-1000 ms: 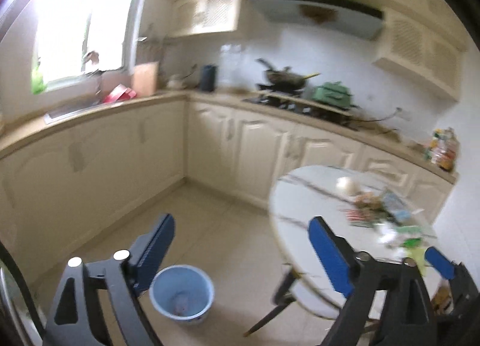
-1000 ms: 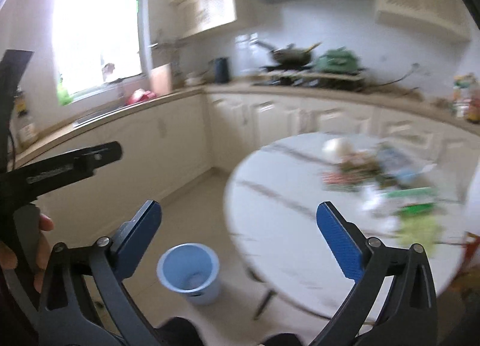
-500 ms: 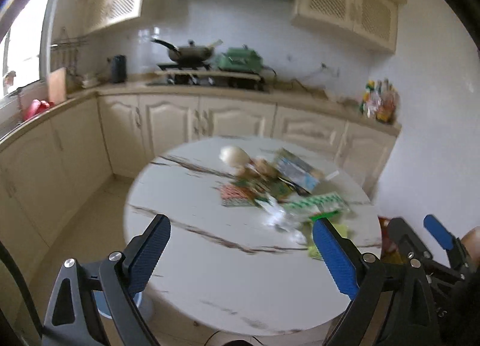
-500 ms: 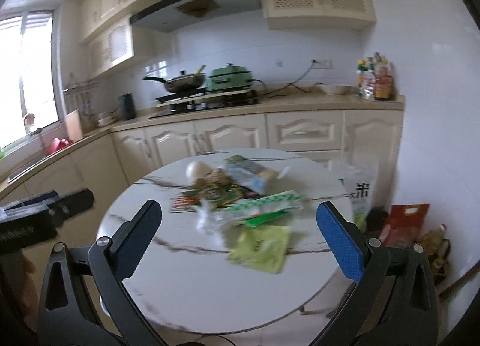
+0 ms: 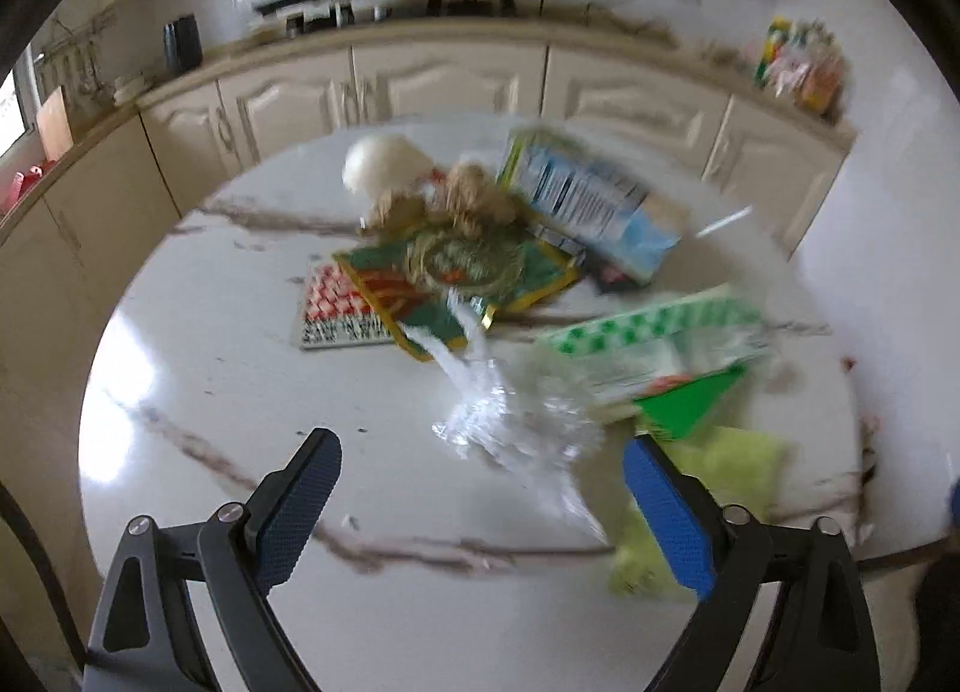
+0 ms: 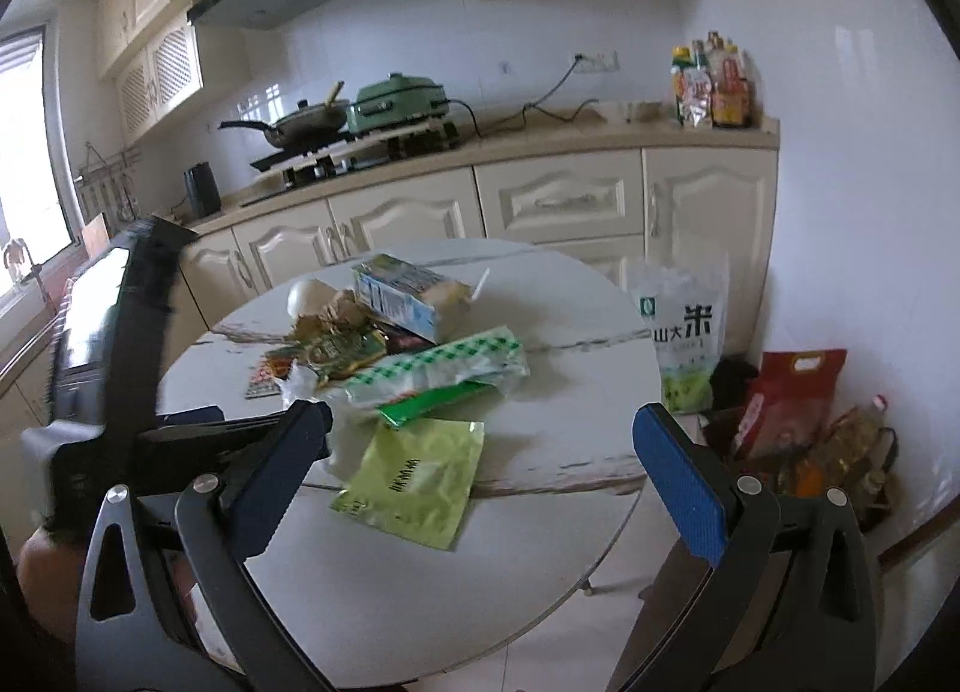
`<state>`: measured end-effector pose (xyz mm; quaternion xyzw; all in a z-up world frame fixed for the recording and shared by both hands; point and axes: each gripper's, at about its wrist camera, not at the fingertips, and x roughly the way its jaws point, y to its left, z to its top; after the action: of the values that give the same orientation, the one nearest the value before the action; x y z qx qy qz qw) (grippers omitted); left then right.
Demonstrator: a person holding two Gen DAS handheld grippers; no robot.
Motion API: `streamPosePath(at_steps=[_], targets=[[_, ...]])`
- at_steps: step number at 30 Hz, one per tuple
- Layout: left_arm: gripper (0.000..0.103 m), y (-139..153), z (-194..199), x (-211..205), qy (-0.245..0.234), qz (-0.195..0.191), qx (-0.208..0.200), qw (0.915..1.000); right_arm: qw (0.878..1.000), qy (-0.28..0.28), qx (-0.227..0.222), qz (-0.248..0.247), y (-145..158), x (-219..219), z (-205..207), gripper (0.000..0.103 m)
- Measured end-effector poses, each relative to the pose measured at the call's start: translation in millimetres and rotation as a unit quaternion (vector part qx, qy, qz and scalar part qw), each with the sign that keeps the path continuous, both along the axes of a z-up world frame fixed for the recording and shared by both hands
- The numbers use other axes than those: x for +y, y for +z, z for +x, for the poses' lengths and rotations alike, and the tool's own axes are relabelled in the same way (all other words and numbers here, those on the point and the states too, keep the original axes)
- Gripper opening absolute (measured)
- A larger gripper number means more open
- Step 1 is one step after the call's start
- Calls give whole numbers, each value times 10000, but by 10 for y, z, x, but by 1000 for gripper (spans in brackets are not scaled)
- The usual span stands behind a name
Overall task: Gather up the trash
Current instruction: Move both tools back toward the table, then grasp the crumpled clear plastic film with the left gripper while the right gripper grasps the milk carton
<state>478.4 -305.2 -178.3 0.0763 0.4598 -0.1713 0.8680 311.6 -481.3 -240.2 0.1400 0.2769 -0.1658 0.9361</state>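
A pile of trash lies on a round white marble table [image 5: 252, 392] [image 6: 570, 332]. It holds a blue milk carton [image 5: 588, 200] [image 6: 402, 296], a clear crumpled plastic wrap [image 5: 510, 416], a green-checked wrapper [image 5: 654, 332] [image 6: 444, 368], a yellow-green sachet [image 6: 414, 476] [image 5: 732, 464], red-and-green packets [image 5: 420, 284] and a pale round lump [image 5: 384, 164]. My left gripper [image 5: 480, 506] is open and empty just above the table, near the plastic wrap. My right gripper [image 6: 480, 470] is open and empty, above the sachet. The left gripper's body [image 6: 120, 344] shows in the right wrist view.
Cream kitchen cabinets [image 6: 558, 200] and a stove with a pan [image 6: 300, 122] run behind the table. A rice bag [image 6: 684, 332], a red bag [image 6: 786, 398] and bottles stand on the floor right of the table. Sauce bottles [image 6: 714, 86] stand on the counter.
Both grippers swung from the floor and blue bin toward the table and moved closer to the trash pile. The left one dropped low over the table. Both stayed open.
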Motion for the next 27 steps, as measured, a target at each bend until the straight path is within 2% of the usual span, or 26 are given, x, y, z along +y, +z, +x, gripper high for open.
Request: streamPosePath(at_steps=[3,6,8,10,13,15,19,24,27], targets=[[85,-184,239,-50,69,-46,306,9995,10000,26,72,18,-74,-43,62,103],[73,-228,361,-80,60,-44,305,9995,9999,54,160,22,-126,-63,152,103],[59,-232,382,-86,-42,-32,215,9998,9996,98,253,22,-182,-63,216,103],[28,-277,444,-85,-140,-104,168,9997,9994,120,323,63,-231,-68,260,103],[21,-349,550,6,-176,-338,261,9989,9985,188,466,194,-323,-67,340,103],[21,-344,568,115,-233,-537,363,9976,9980,201,546,241,-361,-67,399,103],[21,-203,445,371,-292,-793,193,9962,9978,288,529,275,-333,-112,518,103],[21,52,313,705,-208,-721,-201,9970,9953,445,763,397,-340,-254,845,103],[21,112,290,851,-129,-708,-326,9969,9899,501,876,997,-431,-408,1103,103]])
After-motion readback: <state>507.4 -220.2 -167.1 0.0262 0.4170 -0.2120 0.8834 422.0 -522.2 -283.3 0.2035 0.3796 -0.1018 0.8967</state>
